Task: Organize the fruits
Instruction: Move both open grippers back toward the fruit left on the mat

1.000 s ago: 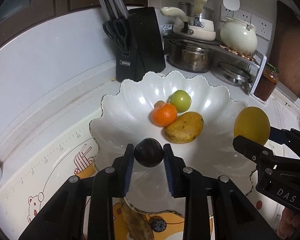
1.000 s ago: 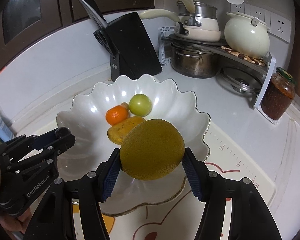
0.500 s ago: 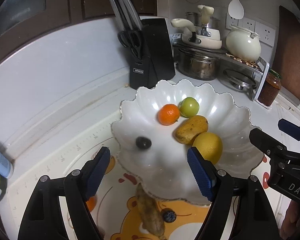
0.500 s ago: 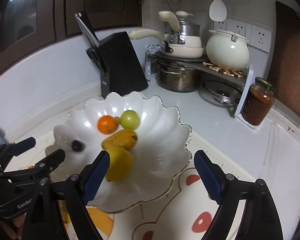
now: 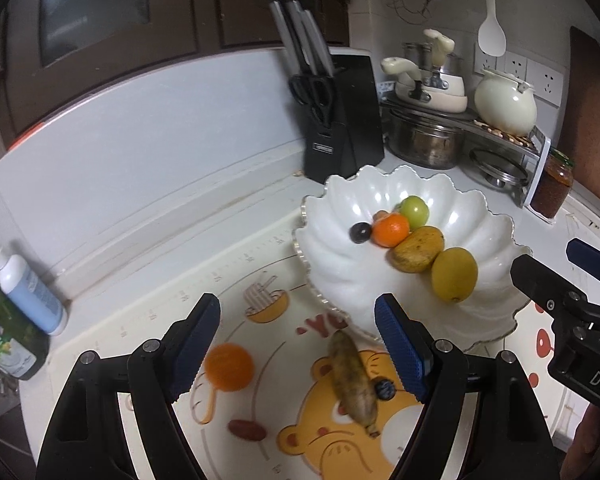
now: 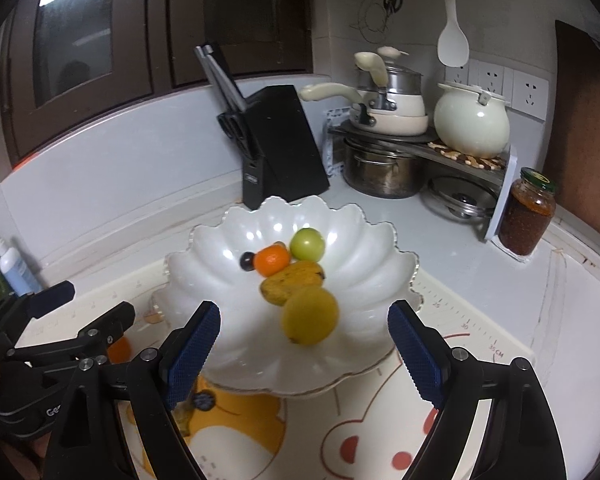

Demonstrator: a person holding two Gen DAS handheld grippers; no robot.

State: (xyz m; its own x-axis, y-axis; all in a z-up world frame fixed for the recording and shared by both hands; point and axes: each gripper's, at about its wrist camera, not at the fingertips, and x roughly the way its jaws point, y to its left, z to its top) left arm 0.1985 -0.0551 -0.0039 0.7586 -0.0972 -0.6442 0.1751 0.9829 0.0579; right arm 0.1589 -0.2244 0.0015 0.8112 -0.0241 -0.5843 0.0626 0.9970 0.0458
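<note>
Both grippers spread wide, nothing betw. the pads. Left gripper [image 5: 298, 344] hangs over the printed mat [image 5: 168, 320], near side of the bowl; right gripper [image 6: 304, 350] hangs over the bowl's near rim.

White scalloped bowl [image 5: 340, 280] sits on the mat on the bench [image 5: 220, 216]. Inside, all clustered & mostly touching: green fruit [image 5: 414, 211] at the back, orange [image 5: 391, 230] just in front of it, small dark plum [image 5: 360, 233] at the orange's left side, mango [image 5: 418, 249] to the right of the orange, big yellow fruit [image 5: 455, 274] nearest the front rim, against the mango. A small brownish piece peeks out behind the orange; can't tell what it is.

Not in the bowl, on the mat: 2nd orange [image 5: 229, 366] close to the left gripper's left finger, browned banana [image 5: 354, 378] w/ a blueberry [image 5: 385, 388] touching its right side, reddish date [image 5: 247, 430] nearer the camera.

Background: knife block [image 5: 342, 120] behind the bowl, pot rack [image 5: 500, 140] w/ stacked pans and a cream pot, jar [image 6: 528, 216] at the rack's right end, bottles [image 5: 28, 296] far left by the wall.
</note>
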